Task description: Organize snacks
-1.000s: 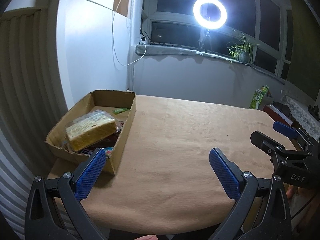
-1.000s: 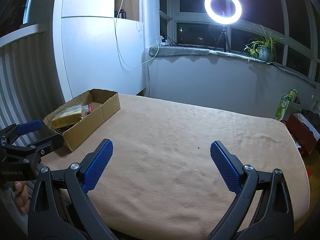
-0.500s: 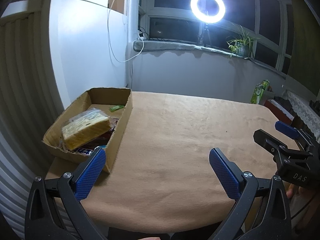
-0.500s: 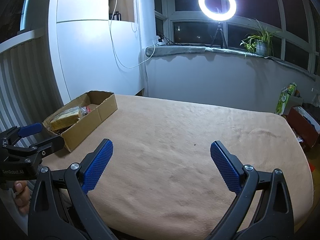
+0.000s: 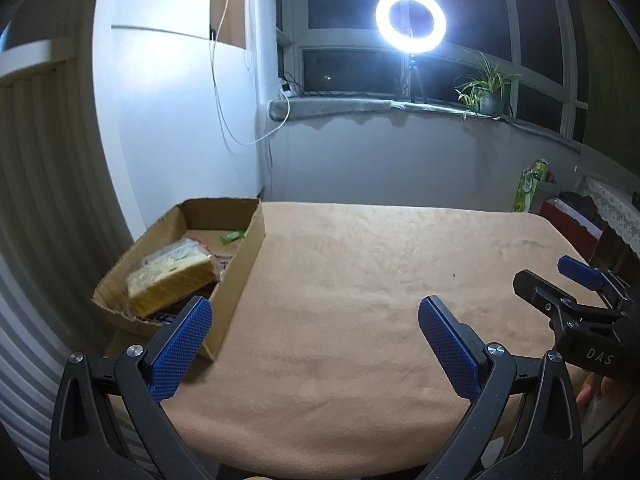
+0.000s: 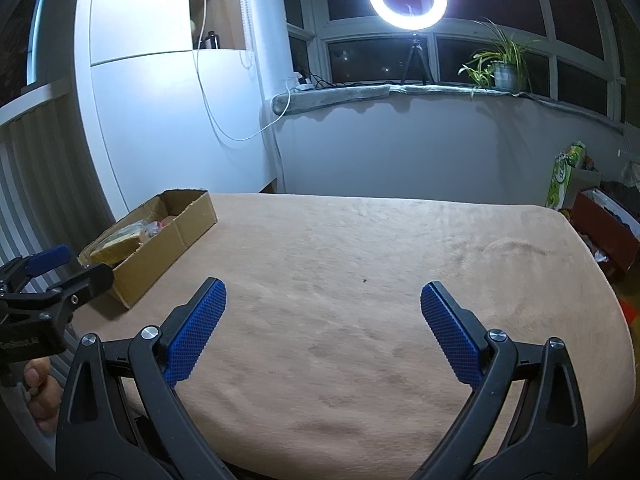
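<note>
A cardboard box point(image 5: 244, 256) sits at the left edge of the tan-covered table point(image 5: 360, 280). In it lie a wrapped yellow cake slab point(image 5: 172, 280), a small green packet point(image 5: 233, 236) and other wrapped snacks. The box also shows in the right wrist view point(image 6: 160, 248). My left gripper point(image 5: 316, 320) is open and empty over the table's near edge, right of the box. My right gripper point(image 6: 324, 304) is open and empty over the near middle of the table. Each gripper shows at the edge of the other's view.
A ring light point(image 5: 410, 20) on a tripod and a potted plant point(image 5: 486, 92) stand on the windowsill behind the table. A green carton point(image 6: 564, 176) and a red box point(image 6: 608, 236) sit beyond the table's right end. A white cabinet point(image 5: 172, 120) stands behind the box.
Both grippers have pulled back and tilted up a little, so the box and table look slightly farther. Both stay open and empty.
</note>
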Demonstrator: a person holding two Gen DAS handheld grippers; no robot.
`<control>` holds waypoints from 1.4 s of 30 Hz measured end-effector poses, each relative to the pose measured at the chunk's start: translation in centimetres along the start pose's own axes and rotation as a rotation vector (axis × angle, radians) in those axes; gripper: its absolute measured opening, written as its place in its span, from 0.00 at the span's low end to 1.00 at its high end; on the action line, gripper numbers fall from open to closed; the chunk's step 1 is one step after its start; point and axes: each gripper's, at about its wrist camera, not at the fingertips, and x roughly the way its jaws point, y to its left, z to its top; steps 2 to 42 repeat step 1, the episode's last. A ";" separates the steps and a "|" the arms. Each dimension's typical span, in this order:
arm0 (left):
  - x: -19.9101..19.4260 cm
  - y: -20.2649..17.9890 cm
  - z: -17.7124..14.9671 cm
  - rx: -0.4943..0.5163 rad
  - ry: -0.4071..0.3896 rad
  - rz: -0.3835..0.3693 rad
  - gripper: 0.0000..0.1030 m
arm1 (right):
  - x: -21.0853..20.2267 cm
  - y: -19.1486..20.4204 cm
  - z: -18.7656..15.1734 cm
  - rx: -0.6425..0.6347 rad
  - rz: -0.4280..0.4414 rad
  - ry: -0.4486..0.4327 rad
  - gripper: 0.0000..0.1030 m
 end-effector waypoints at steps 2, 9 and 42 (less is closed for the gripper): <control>0.0 -0.2 0.1 0.009 0.001 -0.003 1.00 | 0.0 -0.3 0.0 0.004 -0.002 0.000 0.97; 0.0 -0.2 0.1 0.009 0.001 -0.003 1.00 | 0.0 -0.3 0.0 0.004 -0.002 0.000 0.97; 0.0 -0.2 0.1 0.009 0.001 -0.003 1.00 | 0.0 -0.3 0.0 0.004 -0.002 0.000 0.97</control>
